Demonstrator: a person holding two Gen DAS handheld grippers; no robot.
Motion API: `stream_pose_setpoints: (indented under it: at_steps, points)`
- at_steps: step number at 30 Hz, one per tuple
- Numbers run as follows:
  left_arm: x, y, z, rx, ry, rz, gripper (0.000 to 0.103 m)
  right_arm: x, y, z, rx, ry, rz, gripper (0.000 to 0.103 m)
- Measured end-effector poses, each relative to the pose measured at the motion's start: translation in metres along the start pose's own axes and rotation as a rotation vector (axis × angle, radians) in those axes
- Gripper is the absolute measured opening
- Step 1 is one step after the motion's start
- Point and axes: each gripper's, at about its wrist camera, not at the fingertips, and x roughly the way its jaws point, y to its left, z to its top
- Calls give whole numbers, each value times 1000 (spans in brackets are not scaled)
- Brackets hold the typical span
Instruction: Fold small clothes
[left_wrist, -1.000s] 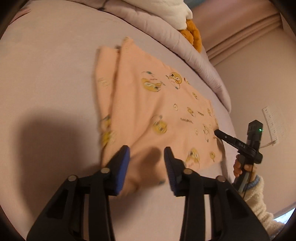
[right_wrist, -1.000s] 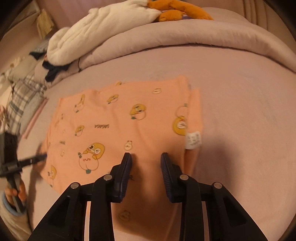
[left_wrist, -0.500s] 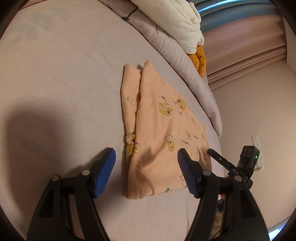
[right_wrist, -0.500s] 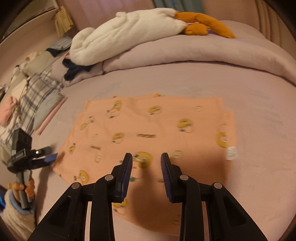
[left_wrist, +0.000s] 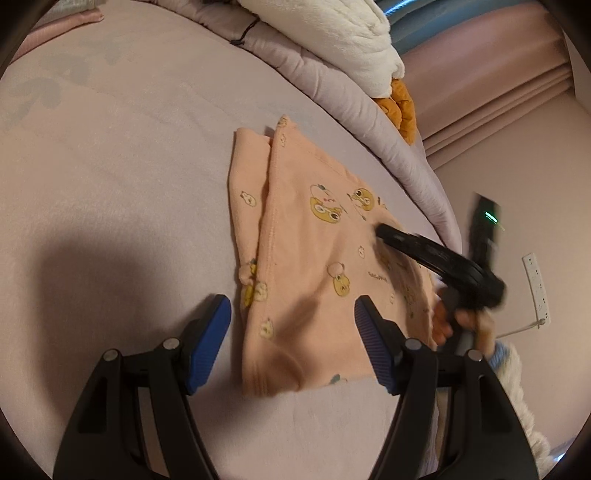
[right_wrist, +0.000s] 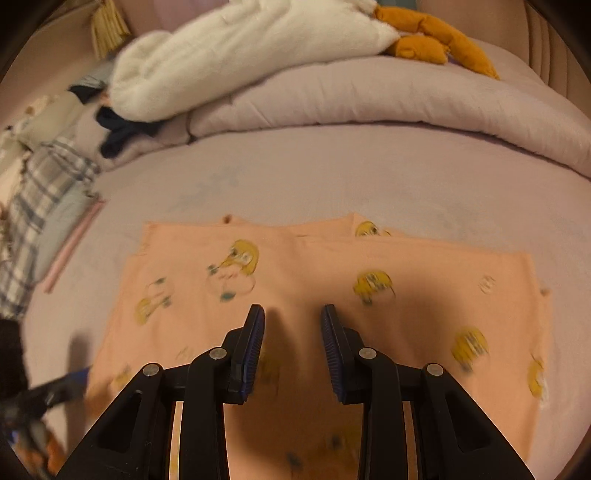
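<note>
A small peach garment (left_wrist: 303, 258) with yellow cartoon prints lies folded flat on the lilac bed sheet (left_wrist: 110, 184). It also shows in the right wrist view (right_wrist: 314, 280). My left gripper (left_wrist: 291, 325) is open wide, empty, over the garment's near corner. My right gripper (right_wrist: 291, 332) is open with a narrow gap, empty, low over the garment's middle. In the left wrist view the right gripper (left_wrist: 384, 232) reaches over the cloth from the right, held by a hand (left_wrist: 461, 321).
A rolled lilac duvet (right_wrist: 369, 99) lies along the far side with a white plush blanket (right_wrist: 240, 48) and an orange plush toy (right_wrist: 436, 44) on it. Plaid cloth (right_wrist: 33, 206) lies at the left. A wall socket strip (left_wrist: 535, 280) is at the right.
My left gripper has opened wide and drawn back toward the garment's near corner. My right gripper has moved forward and low over the cloth's middle.
</note>
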Motion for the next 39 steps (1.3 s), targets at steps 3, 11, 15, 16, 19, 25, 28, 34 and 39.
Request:
stream_pose_setpoints:
  at_steps: [3,11,15,16,19,25,28,34,39]
  points:
    - [-3,-1,-4,-4,3,-14,69,24,2,10,16,56,-41,32]
    - [-16,-16,-19,33,-5,-13,70,1,20,-3,-36,35,-78,32]
    - [-19,-21,-26,49,-7,-2,70,-14,30,-38,-125,39,-95,32]
    - [-19,-21,-28,45,-7,-1,70,-18,34,-49,-163,36,-117,32]
    - [-21,-22,-35,29,-4,-4,70,-27,37,-69,-203,24,-146,32]
    - [-24,-23,-47,8,9,-1,70,-46,47,-102,-211,23,-154,33]
    - [-25,-24,-49,5,12,0,70,-49,48,-114,-219,32,-144,35]
    - [-26,-23,-47,-12,6,12,73,-65,46,-126,-203,92,-77,35]
    - [-21,-18,-36,-48,-16,8,73,-97,40,-132,-135,38,93,39]
